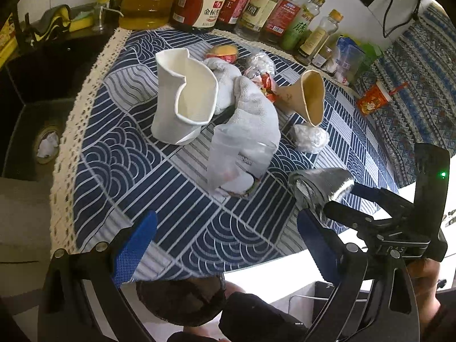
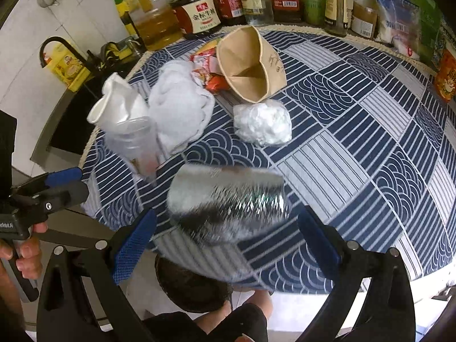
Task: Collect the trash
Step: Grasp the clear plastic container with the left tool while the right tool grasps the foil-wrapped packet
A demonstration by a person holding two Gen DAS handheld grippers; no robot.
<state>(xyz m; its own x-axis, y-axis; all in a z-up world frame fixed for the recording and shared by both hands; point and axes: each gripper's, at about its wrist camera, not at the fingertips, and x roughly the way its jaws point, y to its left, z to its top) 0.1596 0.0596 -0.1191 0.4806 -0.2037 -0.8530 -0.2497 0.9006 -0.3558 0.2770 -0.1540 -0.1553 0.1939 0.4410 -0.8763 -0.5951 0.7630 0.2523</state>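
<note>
Trash lies on the blue patterned tablecloth [image 1: 119,154]: a crumpled white paper cup [image 1: 185,99], a white cloth [image 1: 250,108], a clear plastic cup [image 1: 228,156], a squashed brown paper cup [image 1: 310,97], a balled clear plastic wrap [image 1: 310,138] and red wrappers [image 1: 268,82]. My left gripper [image 1: 225,245] hangs open over the near table edge, holding nothing. My right gripper [image 2: 225,242] is wide open. A blurred silver foil bag [image 2: 228,208] sits between its fingers, and neither pad visibly touches it.
Sauce and oil bottles [image 1: 205,2] line the back of the table. A black sink [image 1: 42,128] lies to the left and a red snack pack [image 1: 373,99] to the right. A dark round container [image 1: 182,299] sits below the near edge, beside a person's leg.
</note>
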